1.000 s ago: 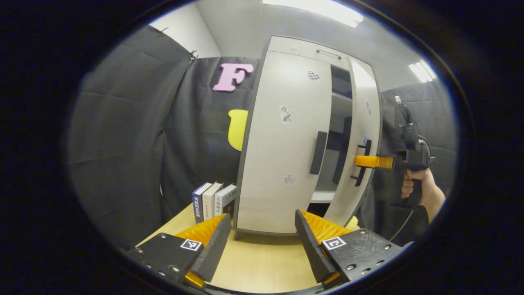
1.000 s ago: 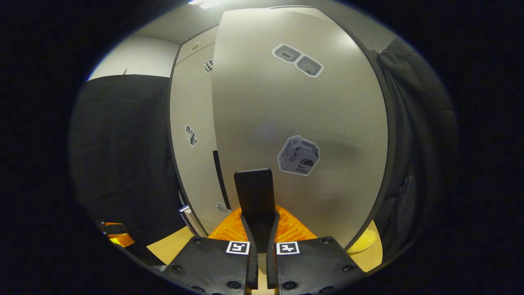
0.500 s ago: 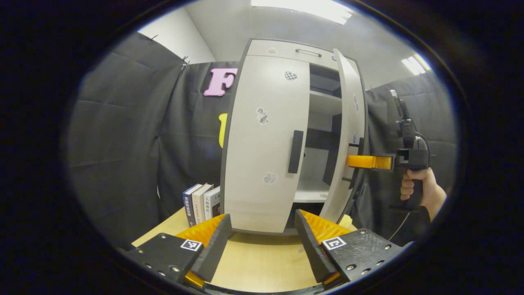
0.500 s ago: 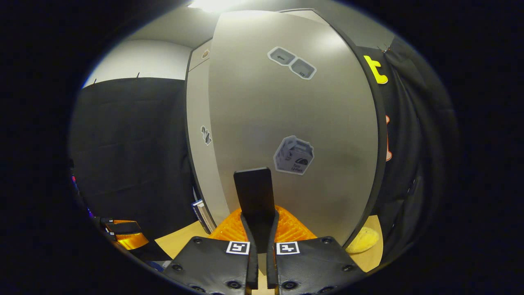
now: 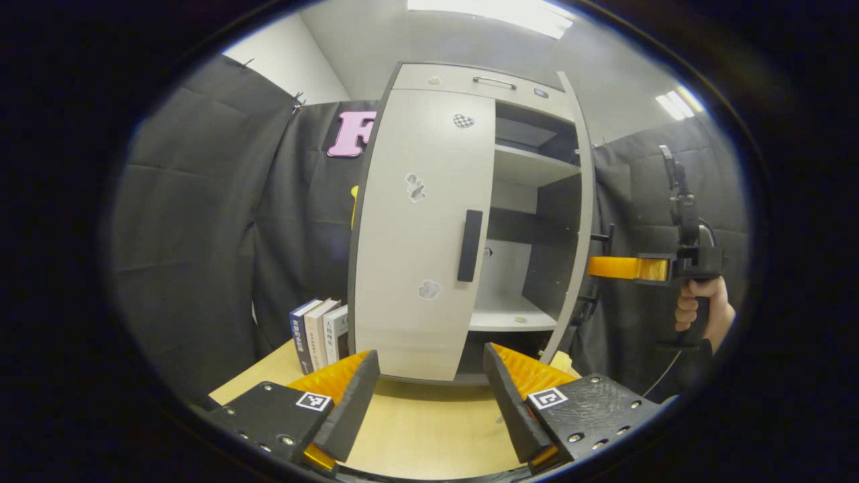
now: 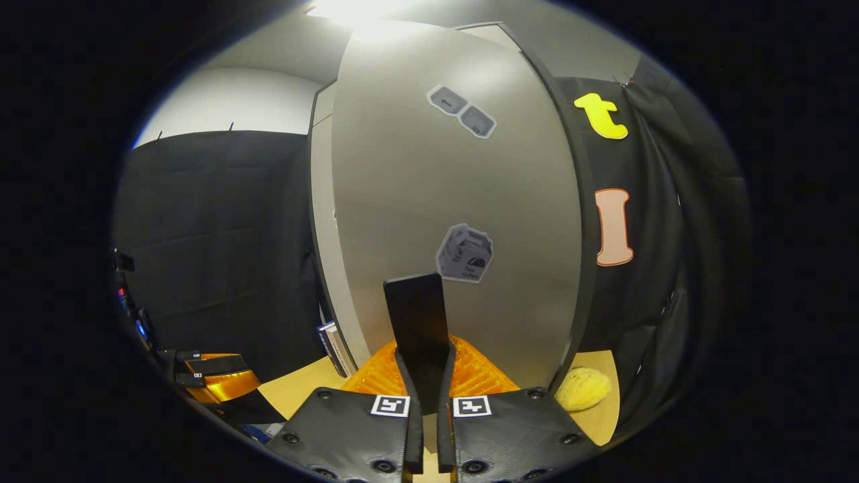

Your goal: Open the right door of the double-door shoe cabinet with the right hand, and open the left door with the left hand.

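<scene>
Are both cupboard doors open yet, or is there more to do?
About halfway. The right door is swung wide, showing the shelves, and the right gripper is shut on its handle. The left door is closed, its handle untouched. The left gripper waits open above the table; opening that door remains.

The tall grey double-door shoe cabinet point(image 5: 429, 221) stands on the pale wooden bench point(image 5: 423, 429) at frame centre; upright books point(image 5: 319, 332) sit lower left beside it, shelves point(image 5: 513, 318) inside.
</scene>
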The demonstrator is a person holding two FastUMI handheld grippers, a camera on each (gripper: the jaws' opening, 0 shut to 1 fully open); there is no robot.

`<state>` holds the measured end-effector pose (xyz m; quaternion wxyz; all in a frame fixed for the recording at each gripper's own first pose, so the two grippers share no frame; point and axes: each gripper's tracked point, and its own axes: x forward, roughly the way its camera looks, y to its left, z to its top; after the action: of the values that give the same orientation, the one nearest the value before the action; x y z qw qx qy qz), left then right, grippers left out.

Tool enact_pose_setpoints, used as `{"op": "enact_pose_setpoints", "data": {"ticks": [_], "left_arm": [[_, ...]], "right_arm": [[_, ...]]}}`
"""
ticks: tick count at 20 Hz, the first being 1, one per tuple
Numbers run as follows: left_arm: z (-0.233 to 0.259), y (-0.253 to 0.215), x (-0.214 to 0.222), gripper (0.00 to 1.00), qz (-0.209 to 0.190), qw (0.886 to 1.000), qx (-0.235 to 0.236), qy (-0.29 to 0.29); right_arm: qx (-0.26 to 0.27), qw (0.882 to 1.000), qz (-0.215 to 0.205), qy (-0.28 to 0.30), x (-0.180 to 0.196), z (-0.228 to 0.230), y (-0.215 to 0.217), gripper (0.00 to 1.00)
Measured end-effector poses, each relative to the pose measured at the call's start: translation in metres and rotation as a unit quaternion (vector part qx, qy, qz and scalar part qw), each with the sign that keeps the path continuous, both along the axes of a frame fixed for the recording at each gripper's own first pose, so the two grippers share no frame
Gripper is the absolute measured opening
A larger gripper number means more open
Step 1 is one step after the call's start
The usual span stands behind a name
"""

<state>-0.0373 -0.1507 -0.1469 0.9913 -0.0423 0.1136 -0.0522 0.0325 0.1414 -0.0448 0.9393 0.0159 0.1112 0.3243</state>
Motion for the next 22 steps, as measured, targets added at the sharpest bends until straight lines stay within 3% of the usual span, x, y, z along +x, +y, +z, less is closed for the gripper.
{"op": "enact_pose_setpoints", "data": {"ticks": [22], "left_arm": [[0.0, -0.023, 0.005, 0.91, -0.03, 1.0, 0.006, -0.006]], "right_arm": [[0.025, 0.998, -0.062, -0.02, -0.015, 0.001, -0.097, 0.09]]}}
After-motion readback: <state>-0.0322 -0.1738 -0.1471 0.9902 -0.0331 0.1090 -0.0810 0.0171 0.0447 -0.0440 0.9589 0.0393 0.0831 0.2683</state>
